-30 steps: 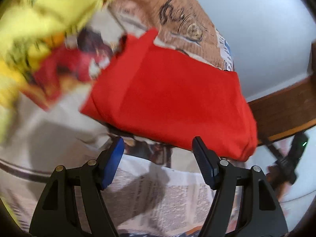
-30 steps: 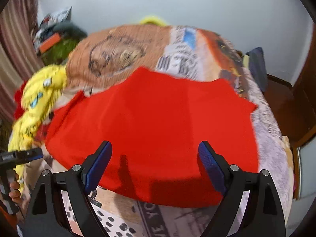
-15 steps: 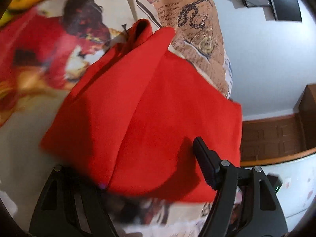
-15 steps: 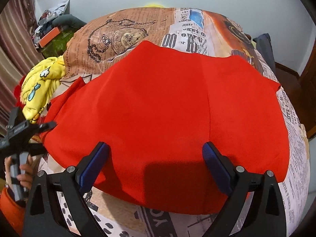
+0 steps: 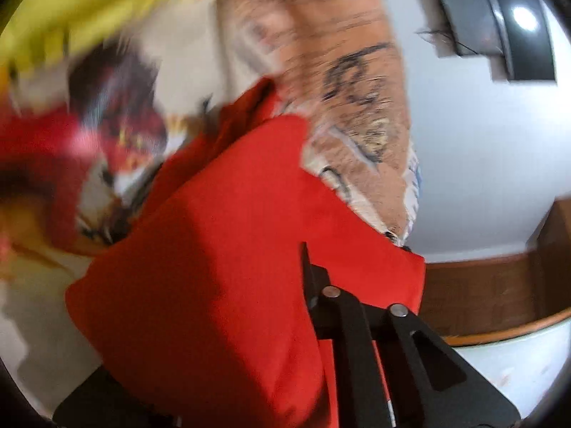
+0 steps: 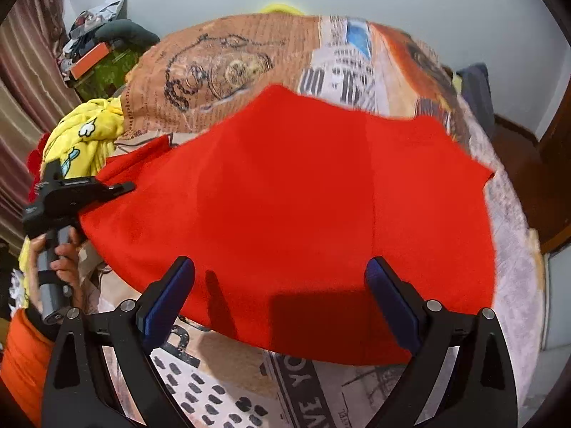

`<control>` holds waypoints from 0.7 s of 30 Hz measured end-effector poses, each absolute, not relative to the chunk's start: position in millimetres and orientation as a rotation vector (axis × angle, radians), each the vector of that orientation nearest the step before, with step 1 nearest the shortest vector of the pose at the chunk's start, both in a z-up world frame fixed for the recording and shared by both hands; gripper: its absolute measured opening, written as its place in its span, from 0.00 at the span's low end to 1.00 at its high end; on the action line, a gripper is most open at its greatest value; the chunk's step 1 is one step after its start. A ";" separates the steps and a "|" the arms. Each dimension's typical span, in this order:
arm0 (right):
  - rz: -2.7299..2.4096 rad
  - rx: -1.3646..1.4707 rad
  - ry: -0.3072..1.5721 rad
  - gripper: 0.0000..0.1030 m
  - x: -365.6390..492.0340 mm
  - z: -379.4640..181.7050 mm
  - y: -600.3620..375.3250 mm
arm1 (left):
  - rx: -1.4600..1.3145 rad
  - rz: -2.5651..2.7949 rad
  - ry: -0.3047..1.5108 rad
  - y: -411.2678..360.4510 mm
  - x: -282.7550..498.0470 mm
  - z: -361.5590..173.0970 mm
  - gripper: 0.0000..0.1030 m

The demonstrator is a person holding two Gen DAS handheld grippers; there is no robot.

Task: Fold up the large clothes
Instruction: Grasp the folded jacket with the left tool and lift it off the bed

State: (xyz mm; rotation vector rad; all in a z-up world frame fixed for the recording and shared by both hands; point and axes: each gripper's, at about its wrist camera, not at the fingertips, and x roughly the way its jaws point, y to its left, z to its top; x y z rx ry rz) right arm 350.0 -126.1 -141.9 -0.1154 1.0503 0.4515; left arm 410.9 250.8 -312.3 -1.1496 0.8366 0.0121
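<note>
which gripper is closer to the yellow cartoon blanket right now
Left. The left gripper is at the red cloth's edge beside the yellow blanket; the right gripper hovers open at the cloth's near edge.

Left gripper [image 5: 303, 285] now in at the near left edge of the red cloth [image 6: 303, 221], no longer back over the printed bedspread [image 6: 221, 67]; fingers closer together than a second ago, red fabric draped over and between them, left finger buried under it. Cloth edge bunched up at that side, fold lines deeper than before. Right gripper [image 6: 280, 303] drawn back slightly from half a second ago, near hem again showing between its wide-spread blue pads [image 6: 167, 299]. Left view more blurred.
</note>
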 end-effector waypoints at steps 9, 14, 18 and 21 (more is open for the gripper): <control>0.500 -0.149 0.982 0.93 349.3 -117.4 -77.9 | -0.824 -0.010 0.588 245.7 355.0 -165.2 0.06; 0.575 -0.185 1.024 0.93 348.0 -137.9 -29.6 | -0.681 0.055 0.543 233.0 336.0 -135.1 0.06; 0.614 -0.276 1.102 0.93 344.1 -174.8 3.0 | -0.630 0.078 0.575 223.4 335.5 -143.3 0.06; 0.613 -0.355 1.087 0.95 335.9 -193.0 14.1 | -0.616 0.085 0.622 214.1 338.7 -158.7 0.06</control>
